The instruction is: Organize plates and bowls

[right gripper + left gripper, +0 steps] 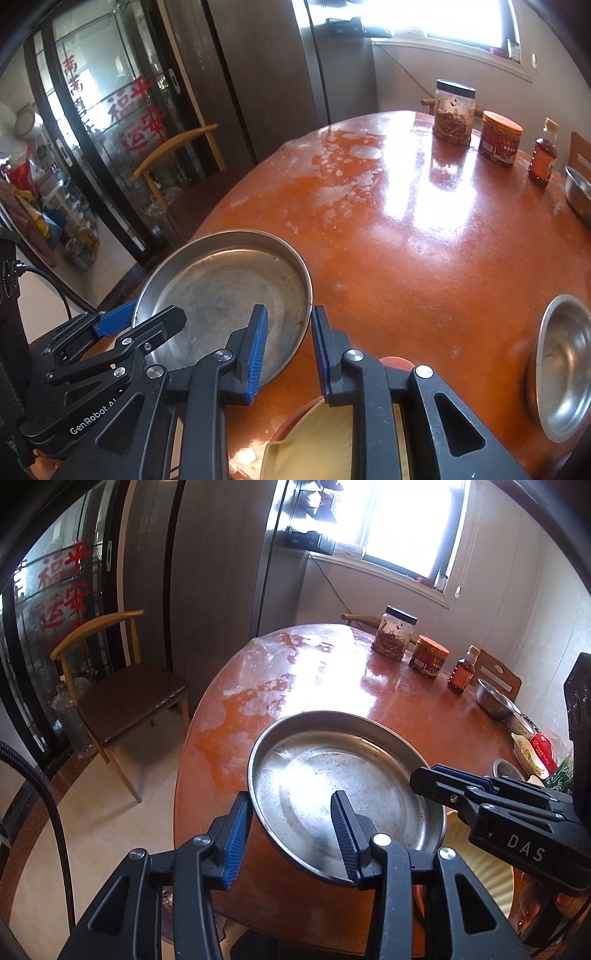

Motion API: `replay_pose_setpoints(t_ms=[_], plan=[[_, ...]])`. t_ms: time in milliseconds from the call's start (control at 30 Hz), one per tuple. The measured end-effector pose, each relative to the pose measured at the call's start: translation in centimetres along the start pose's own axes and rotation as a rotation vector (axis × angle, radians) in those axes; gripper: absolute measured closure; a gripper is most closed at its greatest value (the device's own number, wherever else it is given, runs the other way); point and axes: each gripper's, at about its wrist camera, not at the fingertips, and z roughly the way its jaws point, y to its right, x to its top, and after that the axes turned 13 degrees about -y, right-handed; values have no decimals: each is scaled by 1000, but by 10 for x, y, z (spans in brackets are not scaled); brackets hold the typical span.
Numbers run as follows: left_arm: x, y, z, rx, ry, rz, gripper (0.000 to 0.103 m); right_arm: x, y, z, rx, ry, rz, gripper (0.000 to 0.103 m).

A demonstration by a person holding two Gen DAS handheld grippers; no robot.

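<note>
Above the near edge of the round table [424, 258], both grippers clamp opposite rims of the steel pan [343, 786], left gripper [291, 834] and right gripper [290, 350] sharing its weight to keep it level.

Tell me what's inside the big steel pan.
Inside the steel pan: bare metal with dark specks, no food. The left gripper and right gripper each put a finger in, hiding small patches near the rim.

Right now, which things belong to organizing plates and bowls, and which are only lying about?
Job: large round steel plate, cream ribbed plate, small steel bowl, far steel bowl.
Lying about: clear black-lidded jar, orange-lidded jar, brown bottle, wooden chair.
</note>
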Motion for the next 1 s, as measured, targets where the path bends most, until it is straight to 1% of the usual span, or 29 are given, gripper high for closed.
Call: replay_pose_setpoints(t_ms=[533, 1000], plan=[[-11, 54, -32, 17, 47, 95, 59, -31, 18, -58, 0, 101, 29, 78], [-29, 100, -45, 18, 62, 173, 59, -72, 51, -97, -3, 163, 70, 78]])
